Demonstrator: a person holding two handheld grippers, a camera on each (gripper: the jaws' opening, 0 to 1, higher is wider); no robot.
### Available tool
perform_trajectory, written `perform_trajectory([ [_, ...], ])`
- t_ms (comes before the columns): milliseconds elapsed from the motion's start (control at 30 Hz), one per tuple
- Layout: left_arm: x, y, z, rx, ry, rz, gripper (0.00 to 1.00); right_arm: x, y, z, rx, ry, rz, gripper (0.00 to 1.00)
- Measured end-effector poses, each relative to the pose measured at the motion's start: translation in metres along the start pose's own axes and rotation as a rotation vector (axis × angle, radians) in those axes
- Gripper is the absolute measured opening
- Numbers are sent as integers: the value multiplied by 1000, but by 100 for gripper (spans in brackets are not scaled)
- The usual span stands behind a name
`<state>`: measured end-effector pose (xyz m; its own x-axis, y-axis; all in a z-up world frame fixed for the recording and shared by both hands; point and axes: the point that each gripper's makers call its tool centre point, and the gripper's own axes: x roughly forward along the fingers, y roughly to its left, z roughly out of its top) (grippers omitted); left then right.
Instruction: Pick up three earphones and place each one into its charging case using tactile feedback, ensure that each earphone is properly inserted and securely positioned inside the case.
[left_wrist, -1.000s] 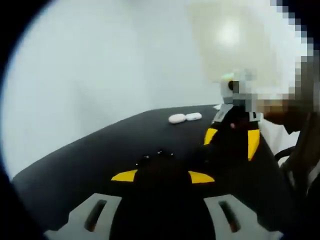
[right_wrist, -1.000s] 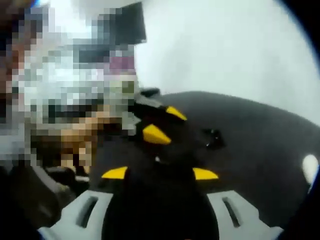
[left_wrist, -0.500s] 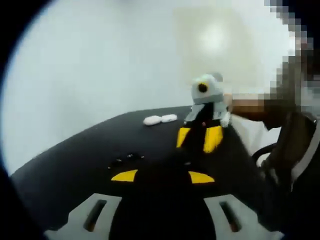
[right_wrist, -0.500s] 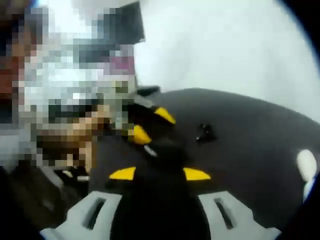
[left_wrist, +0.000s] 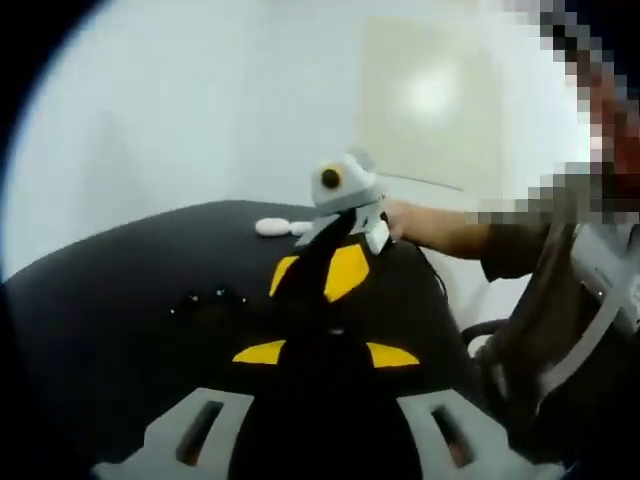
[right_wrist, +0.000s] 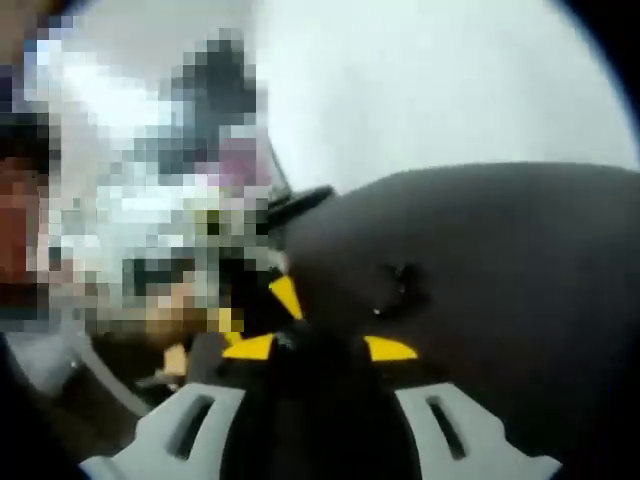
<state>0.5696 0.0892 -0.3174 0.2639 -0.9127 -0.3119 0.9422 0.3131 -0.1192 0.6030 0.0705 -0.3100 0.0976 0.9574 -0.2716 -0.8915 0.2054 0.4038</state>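
Observation:
A few small dark, glinting pieces (left_wrist: 200, 298) lie on the black table (left_wrist: 110, 300); they are too blurred to name, and they also appear in the right gripper view (right_wrist: 400, 281). Two white oval cases (left_wrist: 270, 227) lie side by side at the table's far edge. My left gripper (left_wrist: 326, 353) hangs over the table with its yellow-tipped jaws apart. My right gripper (left_wrist: 316, 275) points at it from just ahead, nearly tip to tip. In the right gripper view my right gripper (right_wrist: 319, 348) has its jaws apart, with the left gripper (right_wrist: 258, 310) close at the left. Nothing shows between either pair of jaws.
A person's forearm (left_wrist: 440, 230) and body stand at the right of the left gripper view. A pale wall lies behind the table. The table top (right_wrist: 520, 260) runs wide to the right in the right gripper view.
The right gripper has swung left and closer to the left gripper's jaws. Both pairs of jaws stand slightly narrower. Both cameras turned; the white case slid out of the right gripper view.

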Motion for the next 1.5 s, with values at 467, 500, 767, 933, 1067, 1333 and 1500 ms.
perform_trajectory([
  [467, 2, -5, -1, 28, 2, -13, 26, -4, 44, 5, -817, -34, -61, 22],
  [500, 2, -6, -1, 58, 5, -12, 24, -5, 45, 4, -860, -32, -66, 22],
  [767, 5, -10, 0, 141, 21, -9, 14, -14, 49, 6, -909, -60, -77, 17],
  [933, 5, -9, 0, 152, 19, -14, 14, -17, 29, -8, -591, -27, -18, 26],
  [1067, 5, -7, 0, 148, 20, -17, 14, -6, 36, -23, -550, 56, 103, 23],
  [1333, 1, -11, 13, 169, -50, -21, 25, 1, 34, -15, -496, 14, 170, 18],
  [1500, -5, -5, 31, 128, -142, 1, 22, 2, 35, -14, -506, 4, 157, 18],
])
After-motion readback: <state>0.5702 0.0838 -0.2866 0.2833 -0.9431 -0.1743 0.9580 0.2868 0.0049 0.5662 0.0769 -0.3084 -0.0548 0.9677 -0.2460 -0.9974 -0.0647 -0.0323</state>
